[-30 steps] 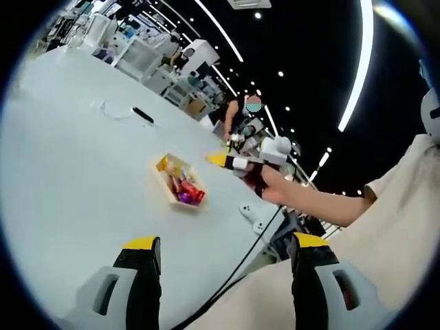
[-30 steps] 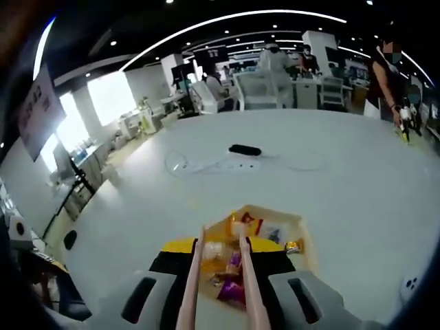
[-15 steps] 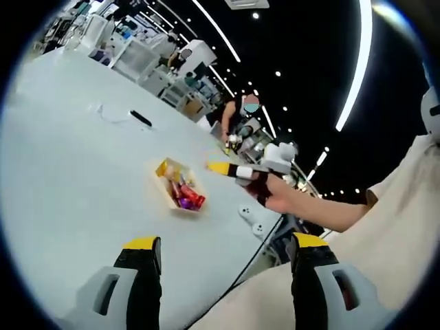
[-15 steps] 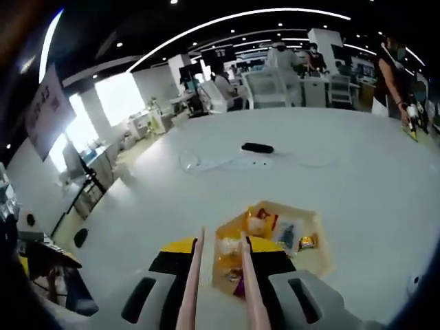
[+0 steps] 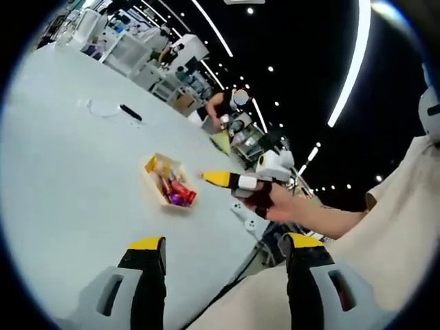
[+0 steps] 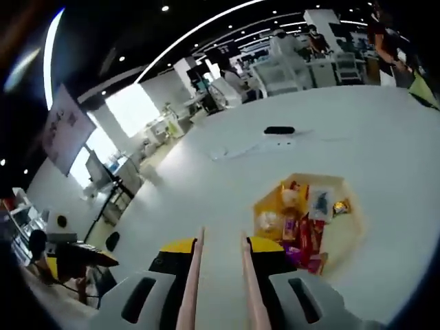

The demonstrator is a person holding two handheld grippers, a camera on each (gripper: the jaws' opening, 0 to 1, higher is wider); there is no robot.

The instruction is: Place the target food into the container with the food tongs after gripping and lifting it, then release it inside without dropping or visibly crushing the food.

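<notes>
Well, tongs [image 6: 218, 275] beside container [image 6: 311, 218].

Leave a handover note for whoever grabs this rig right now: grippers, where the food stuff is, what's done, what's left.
Right gripper: shut on the tongs, whose two arms stick forward, slightly apart, nothing between the tips. It is off to one side of the tray, not over it.
Left gripper: open, empty, held back from the work.
Tray: on the white table, holding wrapped snacks.
Done: tongs in hand.
Left: grip a food piece, lift it, release it gently in the container. I cannot tell which piece is the target.
</notes>
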